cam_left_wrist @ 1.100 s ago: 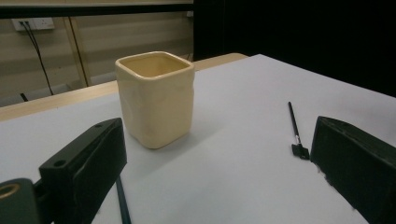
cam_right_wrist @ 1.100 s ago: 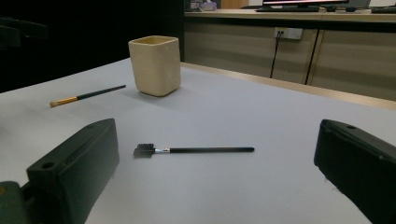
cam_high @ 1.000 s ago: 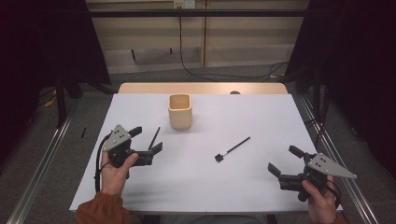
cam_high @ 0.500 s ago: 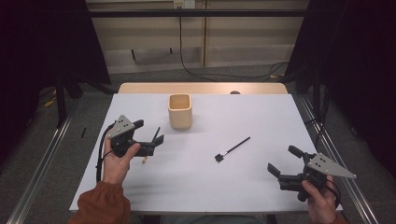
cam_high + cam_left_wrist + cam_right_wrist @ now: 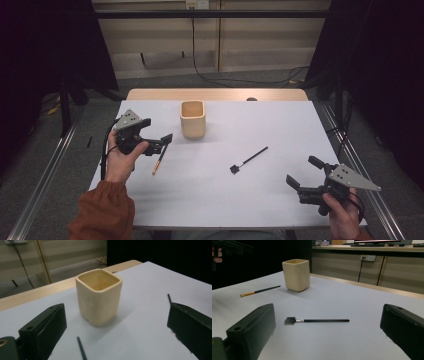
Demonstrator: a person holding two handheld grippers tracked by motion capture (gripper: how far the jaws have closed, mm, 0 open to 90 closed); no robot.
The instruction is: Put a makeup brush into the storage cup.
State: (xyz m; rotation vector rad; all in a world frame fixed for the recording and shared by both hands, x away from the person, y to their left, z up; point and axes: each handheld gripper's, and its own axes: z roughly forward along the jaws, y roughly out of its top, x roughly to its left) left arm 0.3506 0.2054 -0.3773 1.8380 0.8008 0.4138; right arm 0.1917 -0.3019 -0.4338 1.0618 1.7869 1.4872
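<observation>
The left gripper [image 5: 159,141] has its fingers [image 5: 43,331] spread wide with nothing between them. It hangs a little above the worktop [image 5: 260,200] on the left side, held in the person's left hand [image 5: 121,157], and points toward the cream square cup [image 5: 192,119]. Right below those fingers lies a thin brush with an orange tip [image 5: 160,159], flat on the white sheet, its dark handle end reaching up under the gripper. In the left gripper view that dark handle [image 5: 81,351] pokes in from the bottom, just in front of the cup [image 5: 98,296], which stands upright and looks hollow inside.

The right gripper [image 5: 304,177] is low at the near right corner of the worktop, gripped by the right hand [image 5: 342,215]. Its fingers [image 5: 252,327] are wide apart too and hold nothing. Ahead of them, well apart, a small black comb brush [image 5: 248,160] lies flat near the middle of the sheet; in the right gripper view it sits between the two fingers' lines of sight, bristle head [image 5: 290,320] to the left. Beyond it stands the cup [image 5: 296,275], and the orange-tipped brush [image 5: 259,291] lies to its left.
</observation>
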